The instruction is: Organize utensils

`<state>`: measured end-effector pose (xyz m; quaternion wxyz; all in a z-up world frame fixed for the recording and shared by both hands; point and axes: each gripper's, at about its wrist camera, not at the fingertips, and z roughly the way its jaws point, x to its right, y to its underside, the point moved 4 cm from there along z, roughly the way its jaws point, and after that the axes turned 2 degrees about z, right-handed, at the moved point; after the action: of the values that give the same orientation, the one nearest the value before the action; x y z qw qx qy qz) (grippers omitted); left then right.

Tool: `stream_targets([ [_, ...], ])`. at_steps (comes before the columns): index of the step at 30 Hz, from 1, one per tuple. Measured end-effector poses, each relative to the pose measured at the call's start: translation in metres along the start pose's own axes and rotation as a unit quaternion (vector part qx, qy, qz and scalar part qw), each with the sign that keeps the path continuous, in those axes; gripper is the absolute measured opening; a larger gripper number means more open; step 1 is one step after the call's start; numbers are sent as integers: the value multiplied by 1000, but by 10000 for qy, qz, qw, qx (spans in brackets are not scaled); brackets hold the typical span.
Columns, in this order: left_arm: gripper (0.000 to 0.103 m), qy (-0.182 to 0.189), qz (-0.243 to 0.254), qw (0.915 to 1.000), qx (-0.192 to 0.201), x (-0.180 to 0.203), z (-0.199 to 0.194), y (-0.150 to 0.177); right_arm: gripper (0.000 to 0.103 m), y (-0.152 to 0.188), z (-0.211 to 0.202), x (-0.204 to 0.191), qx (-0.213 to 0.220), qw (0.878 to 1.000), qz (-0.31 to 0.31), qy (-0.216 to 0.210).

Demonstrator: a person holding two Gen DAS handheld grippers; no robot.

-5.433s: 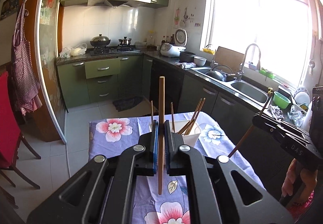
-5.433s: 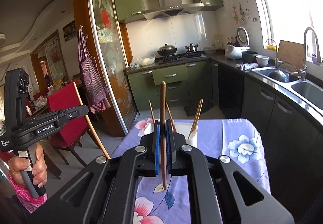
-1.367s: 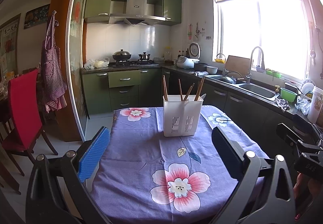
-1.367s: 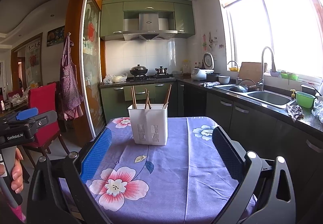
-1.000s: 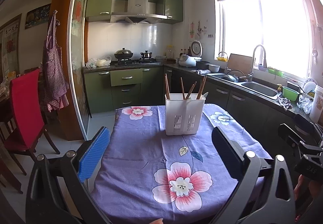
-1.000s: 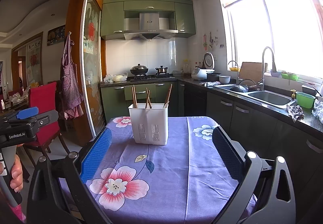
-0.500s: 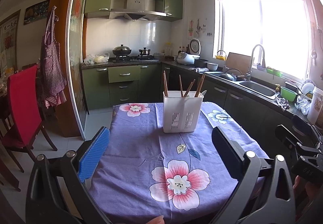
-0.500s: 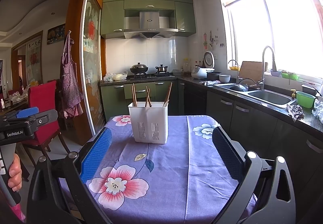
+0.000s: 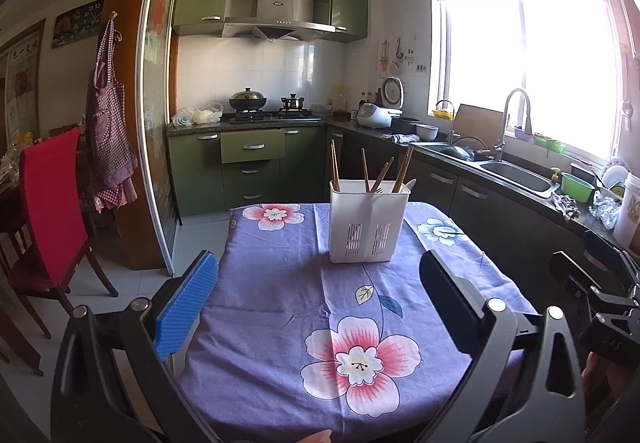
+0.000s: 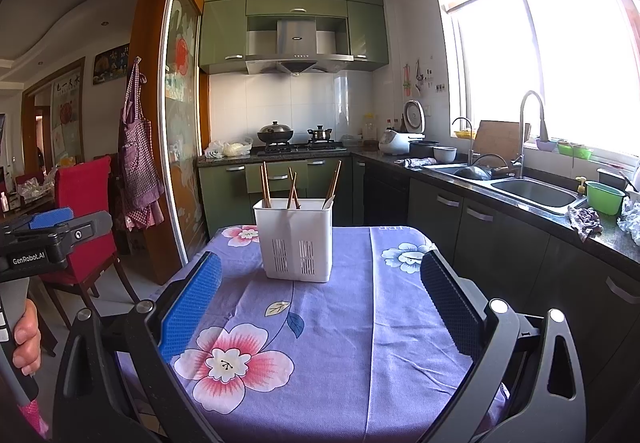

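A white slotted utensil holder (image 9: 369, 224) stands upright near the far end of the table, also in the right wrist view (image 10: 295, 237). Several wooden chopsticks (image 9: 335, 165) stand in it (image 10: 265, 179), with a pale utensil tip beside them. My left gripper (image 9: 316, 283) is open and empty, held back over the table's near edge. My right gripper (image 10: 318, 285) is open and empty too, at the near end of the table. The left gripper shows at the left of the right wrist view (image 10: 52, 239), and the right gripper at the right of the left wrist view (image 9: 600, 291).
The table carries a purple floral cloth (image 9: 280, 283), seen too in the right wrist view (image 10: 360, 323). A red chair (image 9: 52, 203) stands left of it. A dark counter with a sink (image 10: 536, 191) and a green bowl (image 10: 604, 197) runs along the right. Green cabinets and a stove stand behind.
Five seconds ago each gripper was shut on a chopstick; now both are open and empty, and the chopsticks stand in the holder. Over the last second both grippers barely shifted.
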<state>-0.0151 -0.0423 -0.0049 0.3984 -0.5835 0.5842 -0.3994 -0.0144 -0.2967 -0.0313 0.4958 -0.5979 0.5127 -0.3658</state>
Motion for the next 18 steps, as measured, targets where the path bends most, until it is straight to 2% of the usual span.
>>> stream_targets([
  [7, 96, 127, -36, 9999, -94, 0, 5, 1, 98, 5, 2, 2, -31, 10000, -6, -4],
  [11, 96, 0, 48, 10000, -57, 1, 7, 1, 98, 4, 3, 2, -42, 10000, -13, 2],
  [18, 96, 78, 16, 9997, -249, 0, 17, 5, 98, 5, 6, 3, -78, 10000, -16, -10],
])
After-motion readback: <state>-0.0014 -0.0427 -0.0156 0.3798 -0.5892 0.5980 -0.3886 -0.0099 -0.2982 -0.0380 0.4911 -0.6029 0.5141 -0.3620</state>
